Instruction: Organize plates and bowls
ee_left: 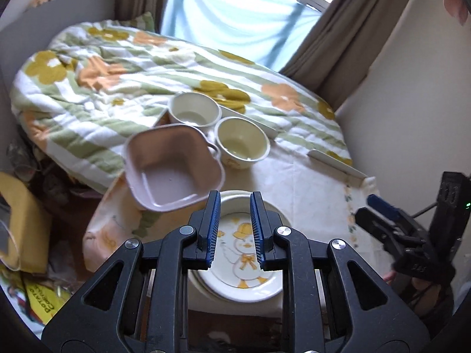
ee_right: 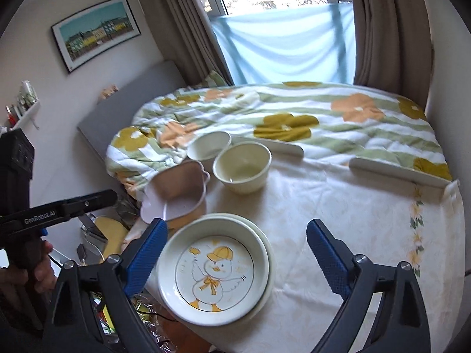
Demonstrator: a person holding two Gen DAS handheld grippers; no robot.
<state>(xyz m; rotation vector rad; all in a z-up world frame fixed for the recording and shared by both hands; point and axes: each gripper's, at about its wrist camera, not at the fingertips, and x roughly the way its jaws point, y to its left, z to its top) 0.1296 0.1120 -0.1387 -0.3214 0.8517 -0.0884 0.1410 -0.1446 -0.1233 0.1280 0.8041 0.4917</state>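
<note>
Crockery is being shown gathered on a cloth-covered counter (ee_right: 338, 206) beside a bed with a flowered quilt (ee_right: 294, 117).

At the far left of the right wrist view, the left claw (ee_right: 97, 198) is being held by a hand (ee_right: 41, 267) off the counter's left edge. In its own view, the left claw (ee_left: 234, 229) is being kept nearly closed: a narrow gap is showing between its blue pads (ee_left: 213, 223), and nothing is being gripped.

A pink square dish (ee_right: 176, 194) with small handles is sitting at the left side of the counter, at the edge. Behind and to its right, two cream bowls are standing upright: a farther bowl (ee_right: 209, 147) and a nearer bowl (ee_right: 243, 166), just beside each other.

At the near edge, a duck plate (ee_right: 215, 270) is lying face up on a second plate (ee_right: 265, 235), whose rim is showing to the right.

The right claw (ee_right: 237, 261) is being held wide open above these stacked plates, its pads (ee_right: 326, 261) apart from them on either side, with nothing gripped. To the right, the cloth is lying bare.
</note>
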